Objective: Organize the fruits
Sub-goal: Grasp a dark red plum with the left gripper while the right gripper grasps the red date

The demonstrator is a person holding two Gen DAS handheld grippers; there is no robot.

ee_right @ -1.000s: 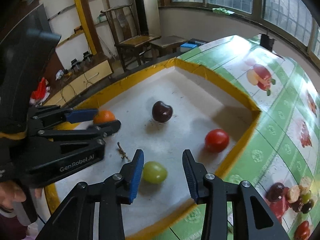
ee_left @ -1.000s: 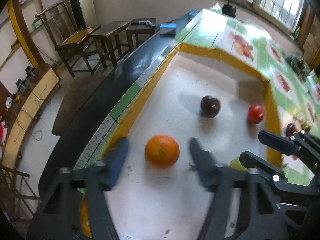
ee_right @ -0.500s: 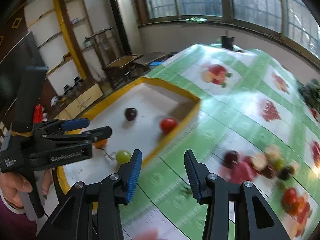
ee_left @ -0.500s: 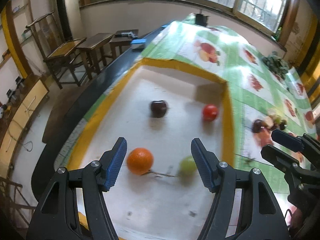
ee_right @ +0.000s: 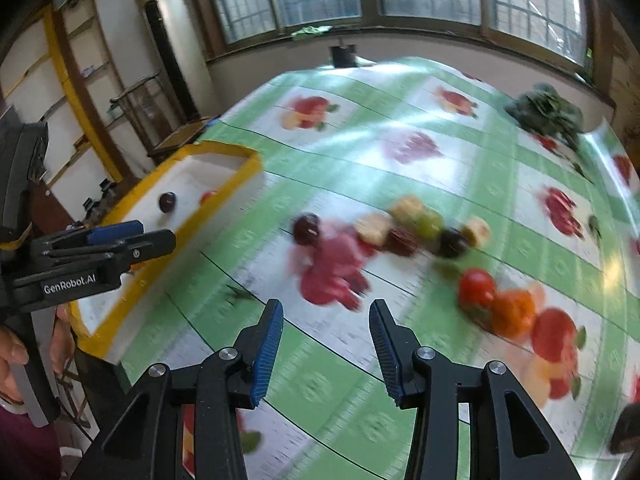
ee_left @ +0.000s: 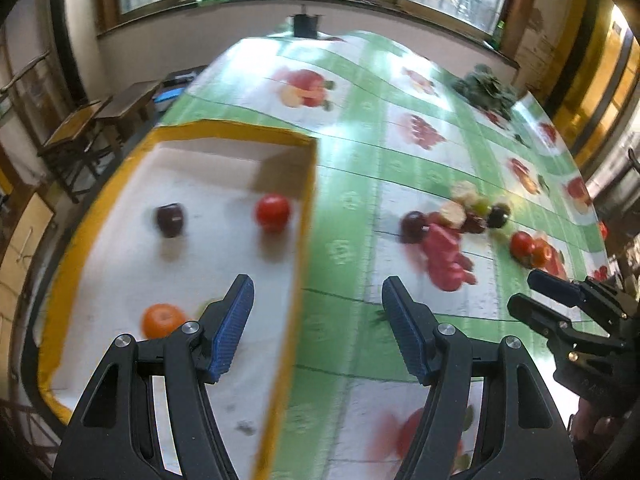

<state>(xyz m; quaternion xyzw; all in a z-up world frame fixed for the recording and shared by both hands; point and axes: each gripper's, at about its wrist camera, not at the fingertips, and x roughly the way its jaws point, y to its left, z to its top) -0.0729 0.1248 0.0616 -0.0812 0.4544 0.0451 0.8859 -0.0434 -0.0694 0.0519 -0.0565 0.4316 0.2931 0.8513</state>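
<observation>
A white tray with a yellow rim (ee_left: 310, 184) holds an orange (ee_left: 160, 320), a dark plum (ee_left: 170, 219) and a red tomato (ee_left: 273, 211); the green fruit is mostly hidden behind my left finger. The tray also shows in the right wrist view (ee_right: 248, 164). A pile of loose fruit (ee_right: 416, 228) lies on the green tablecloth, with a dark plum (ee_right: 306, 229), a red tomato (ee_right: 476, 288) and an orange (ee_right: 516, 314). My left gripper (ee_left: 318, 332) is open and empty over the tray's right rim. My right gripper (ee_right: 326, 354) is open and empty, short of the pile.
A bunch of dark leafy greens (ee_right: 546, 114) lies at the table's far right. A small black object (ee_right: 342, 54) stands at the far edge. Chairs and benches (ee_left: 92, 120) stand left of the table. The tablecloth has printed fruit pictures.
Both grippers have swung right, away from the tray and toward the fruit pile on the cloth. The orange and green fruit stay in the tray. Both stay open.
</observation>
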